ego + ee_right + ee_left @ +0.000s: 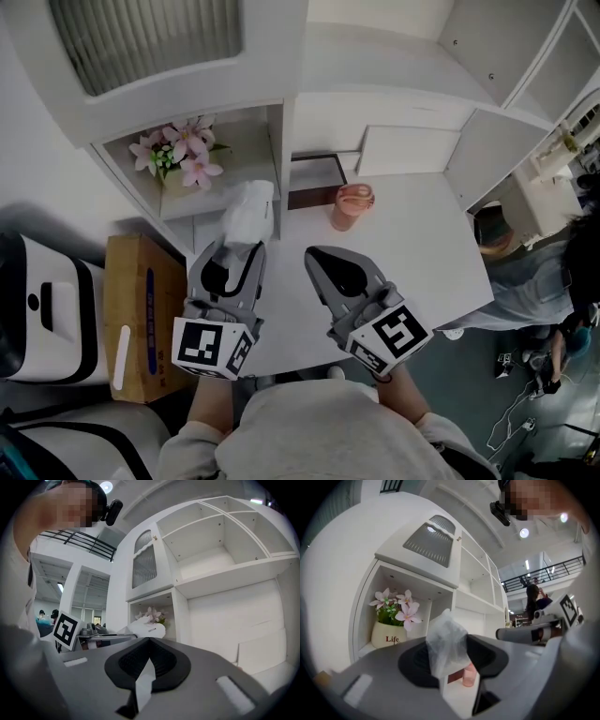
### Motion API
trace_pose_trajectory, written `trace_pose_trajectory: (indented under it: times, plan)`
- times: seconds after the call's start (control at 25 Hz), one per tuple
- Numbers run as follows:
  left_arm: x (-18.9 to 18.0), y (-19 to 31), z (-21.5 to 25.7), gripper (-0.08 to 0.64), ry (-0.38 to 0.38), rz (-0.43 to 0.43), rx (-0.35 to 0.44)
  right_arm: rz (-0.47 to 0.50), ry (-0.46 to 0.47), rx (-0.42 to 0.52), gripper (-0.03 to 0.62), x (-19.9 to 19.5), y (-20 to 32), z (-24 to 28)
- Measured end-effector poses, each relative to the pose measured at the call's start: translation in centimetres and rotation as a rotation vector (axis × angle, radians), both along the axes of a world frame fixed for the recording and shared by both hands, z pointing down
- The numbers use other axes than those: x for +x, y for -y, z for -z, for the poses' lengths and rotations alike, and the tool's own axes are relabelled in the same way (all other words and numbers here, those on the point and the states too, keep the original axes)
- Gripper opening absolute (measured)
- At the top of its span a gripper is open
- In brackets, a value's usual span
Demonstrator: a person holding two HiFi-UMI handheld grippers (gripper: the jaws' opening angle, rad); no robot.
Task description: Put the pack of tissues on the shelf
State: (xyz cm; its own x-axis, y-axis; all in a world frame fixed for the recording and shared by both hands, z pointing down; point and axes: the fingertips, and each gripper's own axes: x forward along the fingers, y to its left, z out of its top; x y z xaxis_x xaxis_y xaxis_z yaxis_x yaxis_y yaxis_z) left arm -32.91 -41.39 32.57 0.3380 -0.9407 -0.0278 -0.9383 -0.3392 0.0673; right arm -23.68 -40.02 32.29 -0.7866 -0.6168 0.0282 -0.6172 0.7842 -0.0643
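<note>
Left gripper clamped on the pack of tissues; flower pot ahead, to its left. Right gripper beside it, jaws together, empty.

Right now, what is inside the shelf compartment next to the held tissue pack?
A white pot of pink flowers stands on its floor, toward the left. The pack of tissues, clamped in the left gripper, covers the compartment's lower right corner, so that part cannot be checked.

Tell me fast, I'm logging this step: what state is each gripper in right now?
Left gripper: closed on the pack of tissues.
Right gripper: closed, nothing between its jaws.
</note>
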Motion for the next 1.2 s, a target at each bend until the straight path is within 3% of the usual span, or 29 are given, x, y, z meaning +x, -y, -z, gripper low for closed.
trace_pose_trajectory:
  times: [0.52,0.88,1.2]
  plan:
    - [-2.4,4.3,-2.4,0.175,0.038,0.03,-0.037,-0.074,-0.051,-0.014,0.0,0.2,0.9,-0.7]
    - [-3.5,6.8,-5.3,0.176,0.043,0.067,-0.123,-0.09,-0.078,-0.018,0.0,0.3,1.4,-1.0]
    - [-3.5,8.7,-5.8,0.176,0.077,0.079,-0.126,-0.119,-0.085,-0.031,0.0,1.1,2.3,-1.5]
